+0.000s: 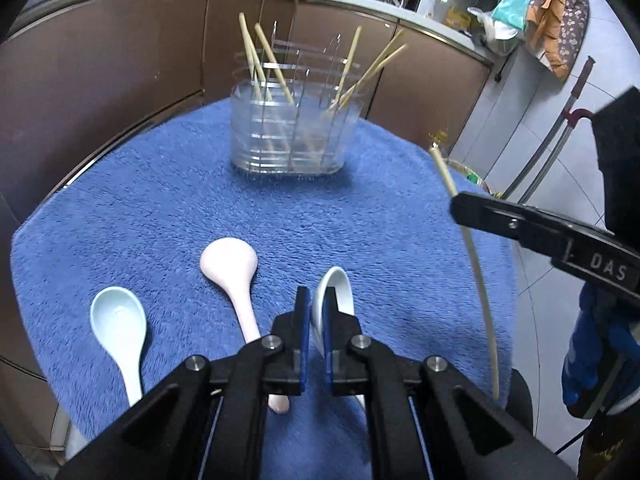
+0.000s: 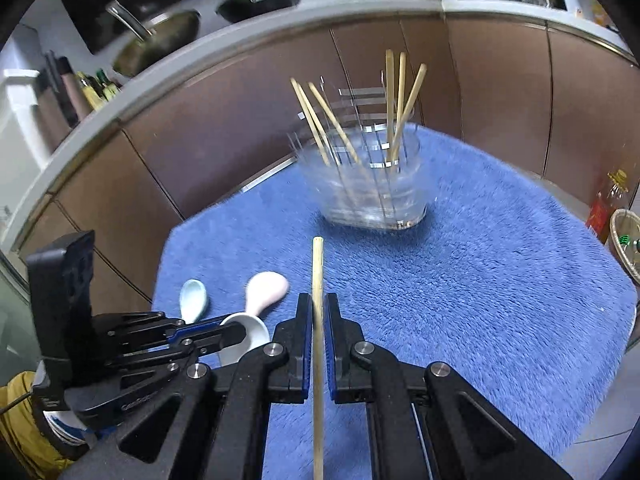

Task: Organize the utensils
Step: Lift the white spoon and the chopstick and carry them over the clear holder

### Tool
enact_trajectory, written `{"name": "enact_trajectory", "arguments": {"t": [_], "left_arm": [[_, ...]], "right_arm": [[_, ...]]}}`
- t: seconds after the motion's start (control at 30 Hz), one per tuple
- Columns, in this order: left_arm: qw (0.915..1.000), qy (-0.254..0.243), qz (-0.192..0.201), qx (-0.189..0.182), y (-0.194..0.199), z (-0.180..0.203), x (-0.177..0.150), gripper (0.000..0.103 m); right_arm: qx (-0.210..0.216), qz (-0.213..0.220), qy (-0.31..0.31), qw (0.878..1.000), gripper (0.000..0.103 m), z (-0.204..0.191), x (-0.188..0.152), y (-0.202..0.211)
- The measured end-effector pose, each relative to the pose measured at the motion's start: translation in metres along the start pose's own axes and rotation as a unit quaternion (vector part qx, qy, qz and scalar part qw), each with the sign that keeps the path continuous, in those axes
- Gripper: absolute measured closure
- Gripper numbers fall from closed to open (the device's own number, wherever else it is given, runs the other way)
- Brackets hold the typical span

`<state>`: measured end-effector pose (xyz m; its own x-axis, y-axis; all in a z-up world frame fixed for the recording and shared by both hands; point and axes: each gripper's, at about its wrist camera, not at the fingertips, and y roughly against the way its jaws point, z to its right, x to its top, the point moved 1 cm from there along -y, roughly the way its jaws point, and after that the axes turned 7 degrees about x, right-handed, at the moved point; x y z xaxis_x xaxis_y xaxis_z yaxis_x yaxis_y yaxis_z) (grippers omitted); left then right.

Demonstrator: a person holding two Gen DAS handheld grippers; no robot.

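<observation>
With our left tool (image 1: pixel 316 312) clamped on the white spoon (image 1: pixel 338 286) and our right tool (image 2: pixel 319 316) clamped on a chopstick (image 2: pixel 318 264), both above the blue-covered counter (image 1: pixel 160 200), we should tip each upright before lowering it into the clear holder (image 2: pixel 372 192).

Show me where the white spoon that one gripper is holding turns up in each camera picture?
Left wrist view: the white spoon sits bottom centre, clamped in the left gripper.
Right wrist view: it is at lower left, held by that gripper.
Shared landmark: the clear holder with chopsticks, standing on the blue towel.
</observation>
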<state>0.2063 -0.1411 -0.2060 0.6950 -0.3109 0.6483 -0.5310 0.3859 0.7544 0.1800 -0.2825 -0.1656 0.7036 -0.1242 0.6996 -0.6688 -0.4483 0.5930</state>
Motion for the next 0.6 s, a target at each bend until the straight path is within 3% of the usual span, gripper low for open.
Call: {"name": "enact_trajectory", "arguments": {"t": [0.37, 0.6], "left_arm": [[0.9982, 0.017, 0.054, 0.017, 0.060, -0.002, -0.003, 0.098], [0.9945, 0.021, 0.092, 0.047, 0.076, -0.007, 0.025, 0.098]], "right_arm": [[0.003, 0.086, 0.016, 0.996, 0.097, -0.028, -0.001, 0.053], [0.010, 0.129, 0.037, 0.991, 0.097, -0.032, 0.025, 0.063]]}}
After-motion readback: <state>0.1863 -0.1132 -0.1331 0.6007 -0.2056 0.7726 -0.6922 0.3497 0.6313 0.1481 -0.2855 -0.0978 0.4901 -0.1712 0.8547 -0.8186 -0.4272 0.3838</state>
